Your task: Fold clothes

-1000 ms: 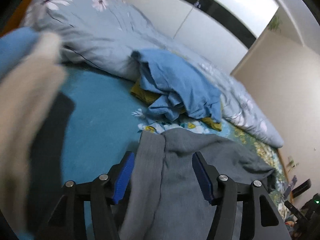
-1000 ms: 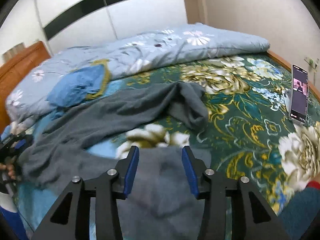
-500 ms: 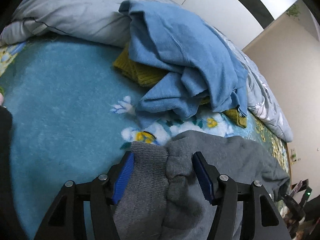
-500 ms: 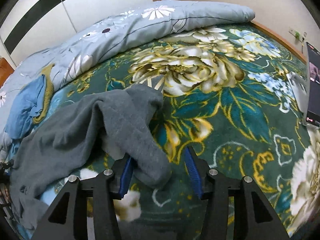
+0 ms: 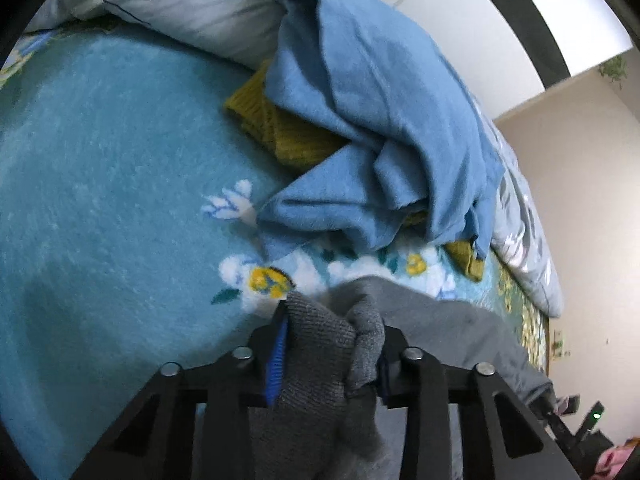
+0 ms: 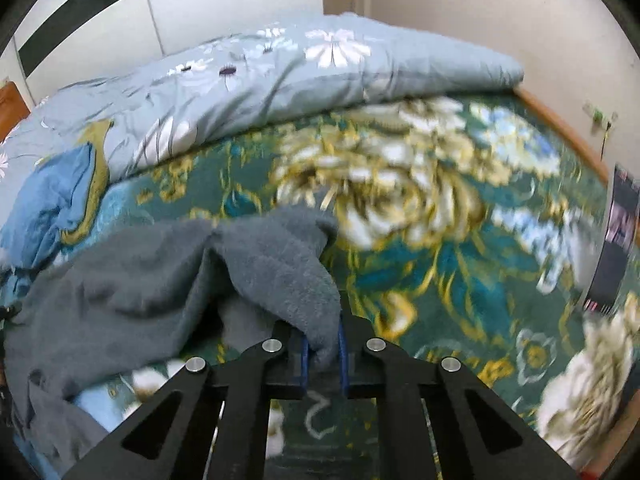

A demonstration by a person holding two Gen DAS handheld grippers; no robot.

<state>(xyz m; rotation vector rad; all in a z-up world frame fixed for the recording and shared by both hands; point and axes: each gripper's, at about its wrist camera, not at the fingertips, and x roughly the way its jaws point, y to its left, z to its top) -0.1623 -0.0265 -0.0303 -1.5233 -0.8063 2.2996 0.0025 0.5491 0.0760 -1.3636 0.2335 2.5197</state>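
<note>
A grey sweater [image 6: 132,280] lies spread over the floral bedspread [image 6: 460,264]. My left gripper [image 5: 330,344] is closing on its bunched ribbed edge [image 5: 320,332], and the blue pads press the cloth. In the right wrist view my right gripper [image 6: 323,354] is closing on another grey fold [image 6: 296,276], pinched tight between its pads. A crumpled light blue garment [image 5: 380,120] lies on a mustard knit [image 5: 280,132] just beyond the left gripper.
A rolled grey-blue floral duvet [image 6: 280,72] runs along the far side of the bed. A phone [image 6: 612,240] lies near the bed's right edge. White wardrobe doors and a beige wall stand behind. Teal blanket [image 5: 100,200] stretches to the left.
Both grippers went from open around grey cloth to clamped on it. The left one came down close to the blue pile; the right one shifted sideways along the bed with its fold.
</note>
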